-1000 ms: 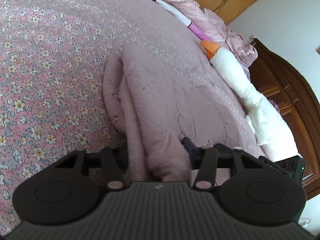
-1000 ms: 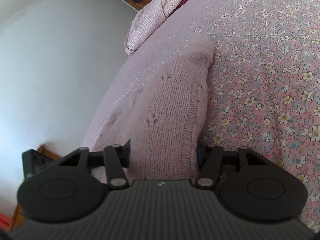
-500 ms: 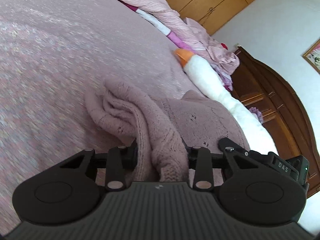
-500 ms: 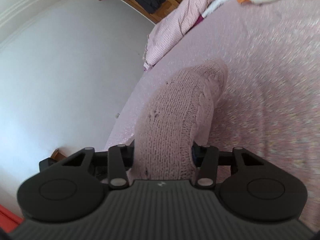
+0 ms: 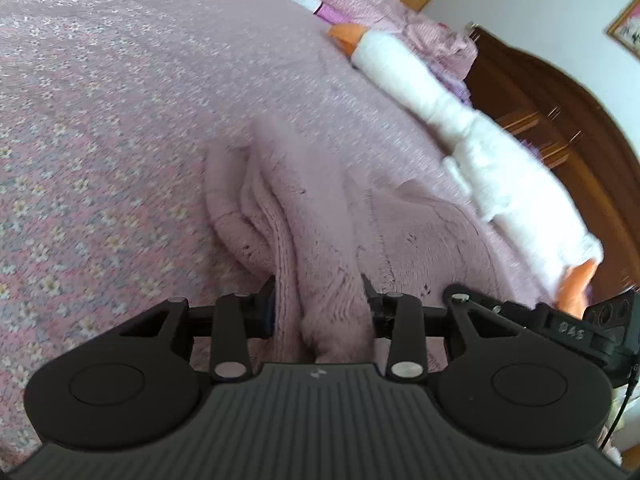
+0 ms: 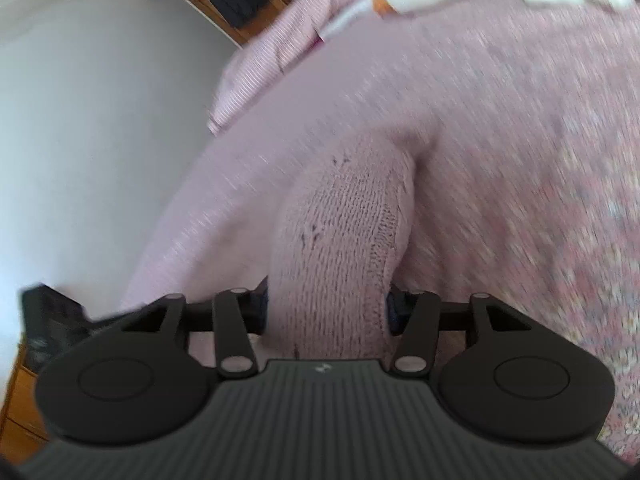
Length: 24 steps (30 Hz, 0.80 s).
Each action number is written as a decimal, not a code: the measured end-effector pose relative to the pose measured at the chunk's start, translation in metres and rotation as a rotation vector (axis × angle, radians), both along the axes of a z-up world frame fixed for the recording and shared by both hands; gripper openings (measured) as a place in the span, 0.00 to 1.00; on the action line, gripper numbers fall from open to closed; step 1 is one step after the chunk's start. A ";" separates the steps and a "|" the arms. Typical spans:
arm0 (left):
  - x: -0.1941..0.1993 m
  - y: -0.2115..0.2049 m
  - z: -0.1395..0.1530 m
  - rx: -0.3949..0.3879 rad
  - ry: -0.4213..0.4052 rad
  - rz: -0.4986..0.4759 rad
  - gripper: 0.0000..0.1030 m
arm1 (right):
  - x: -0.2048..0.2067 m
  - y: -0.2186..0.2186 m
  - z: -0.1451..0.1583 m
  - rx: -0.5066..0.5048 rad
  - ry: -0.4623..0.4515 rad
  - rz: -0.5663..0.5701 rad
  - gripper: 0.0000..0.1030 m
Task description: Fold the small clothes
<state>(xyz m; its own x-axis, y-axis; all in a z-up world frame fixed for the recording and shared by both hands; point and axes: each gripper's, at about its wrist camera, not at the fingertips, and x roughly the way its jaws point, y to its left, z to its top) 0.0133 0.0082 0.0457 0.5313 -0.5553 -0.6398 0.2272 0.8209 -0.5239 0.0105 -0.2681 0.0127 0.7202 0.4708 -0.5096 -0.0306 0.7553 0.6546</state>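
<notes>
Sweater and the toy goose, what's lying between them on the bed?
Nothing: in the left wrist view only bare bedspread separates the sweater from the goose.

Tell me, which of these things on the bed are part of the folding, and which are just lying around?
Part of the job:
- pink knitted sweater, gripped by both tools
- left gripper
- right gripper
- floral bedspread, the surface it is folded on

Just lying about:
- white plush goose
- pink checked quilt
- wooden headboard
</notes>
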 end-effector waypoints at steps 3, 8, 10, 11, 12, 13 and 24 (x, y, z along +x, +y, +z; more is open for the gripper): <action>-0.006 0.002 -0.004 0.016 -0.009 -0.004 0.41 | -0.005 0.000 -0.015 0.001 -0.001 -0.016 0.58; -0.016 0.004 0.004 0.090 -0.053 -0.001 0.48 | -0.014 -0.001 -0.003 -0.043 0.001 -0.036 0.59; -0.022 0.007 0.008 0.127 -0.070 0.014 0.53 | -0.024 0.001 0.004 -0.084 -0.006 -0.048 0.59; -0.021 0.008 0.009 0.144 -0.074 0.021 0.54 | -0.026 0.003 0.008 -0.104 -0.012 -0.055 0.59; -0.025 0.010 0.010 0.162 -0.076 0.027 0.56 | -0.030 0.004 0.013 -0.127 -0.022 -0.062 0.59; -0.027 0.012 0.011 0.182 -0.076 0.033 0.58 | -0.033 0.006 0.014 -0.148 -0.033 -0.070 0.59; -0.026 0.006 0.003 0.332 -0.091 0.073 0.66 | -0.062 0.034 0.022 -0.366 -0.133 -0.026 0.35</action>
<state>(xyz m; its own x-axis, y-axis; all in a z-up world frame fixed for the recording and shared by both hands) -0.0131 0.0143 0.0486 0.6254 -0.2834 -0.7270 0.1948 0.9589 -0.2063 -0.0510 -0.2343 0.0347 0.8007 0.2559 -0.5416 -0.0751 0.9399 0.3331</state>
